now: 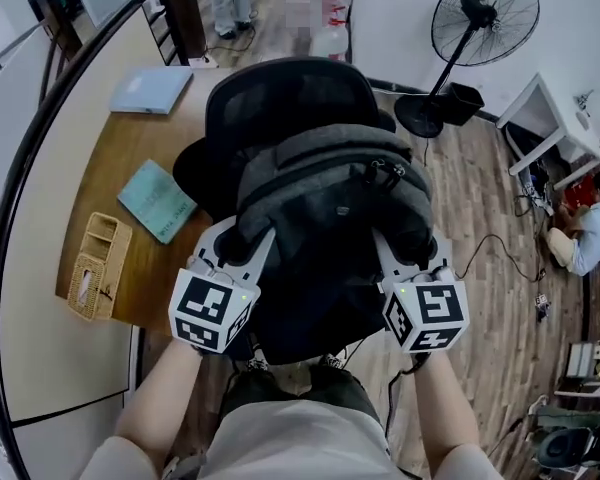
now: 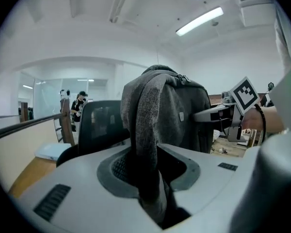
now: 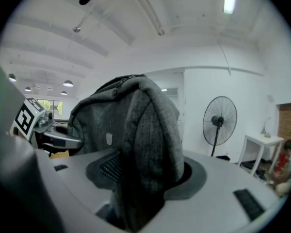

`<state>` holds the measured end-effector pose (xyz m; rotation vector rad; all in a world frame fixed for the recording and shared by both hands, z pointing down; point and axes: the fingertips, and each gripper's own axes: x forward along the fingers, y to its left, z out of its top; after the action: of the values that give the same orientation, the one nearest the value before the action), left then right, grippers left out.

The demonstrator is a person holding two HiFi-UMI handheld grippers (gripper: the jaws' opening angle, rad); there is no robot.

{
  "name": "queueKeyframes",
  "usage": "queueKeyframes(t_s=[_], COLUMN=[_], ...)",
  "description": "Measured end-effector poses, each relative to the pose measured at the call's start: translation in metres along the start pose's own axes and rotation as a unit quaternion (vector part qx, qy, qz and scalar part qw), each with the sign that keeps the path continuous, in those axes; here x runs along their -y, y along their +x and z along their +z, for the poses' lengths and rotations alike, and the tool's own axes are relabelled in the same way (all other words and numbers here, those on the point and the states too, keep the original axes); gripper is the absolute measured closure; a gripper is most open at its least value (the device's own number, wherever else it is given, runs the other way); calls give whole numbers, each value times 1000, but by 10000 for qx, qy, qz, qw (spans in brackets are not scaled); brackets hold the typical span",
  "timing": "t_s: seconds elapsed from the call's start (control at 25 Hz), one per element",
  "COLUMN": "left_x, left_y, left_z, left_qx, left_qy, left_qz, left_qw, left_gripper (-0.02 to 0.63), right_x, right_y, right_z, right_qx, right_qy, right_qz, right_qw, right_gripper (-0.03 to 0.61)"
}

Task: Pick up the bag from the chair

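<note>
The left forearm and right forearm reach forward side by side. The left gripper has its jaws pressed onto the left strap between them. The right gripper likewise clamps the right strap.

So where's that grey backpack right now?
Head view, centre: the grey backpack hangs between the left gripper and right gripper, each clamped on it, in front of the black office chair.
</note>
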<state>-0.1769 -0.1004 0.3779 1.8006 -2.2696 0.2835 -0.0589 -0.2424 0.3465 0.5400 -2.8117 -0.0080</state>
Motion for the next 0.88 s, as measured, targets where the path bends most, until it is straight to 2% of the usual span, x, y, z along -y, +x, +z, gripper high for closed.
queueKeyframes(t_s=[0.16, 0.4, 0.64, 0.88], left_x=[25, 40, 48, 48], left_y=[-31, -70, -92, -103], left_z=[36, 73, 89, 92], left_qx=[259, 636, 823, 1132], left_qy=[228, 515, 617, 499], left_qz=[68, 76, 36, 54], left_qw=[9994, 9966, 9947, 9923], left_gripper=[506, 506, 505, 506], right_x=[1, -11, -21, -27], right_y=[-43, -82, -104, -111], right_z=[31, 64, 81, 82], right_qx=[284, 561, 693, 755], right_qy=[-74, -105, -155, -94], right_qz=[23, 29, 48, 91], right_qw=[9996, 9984, 9975, 9971], right_gripper=[344, 344, 344, 348])
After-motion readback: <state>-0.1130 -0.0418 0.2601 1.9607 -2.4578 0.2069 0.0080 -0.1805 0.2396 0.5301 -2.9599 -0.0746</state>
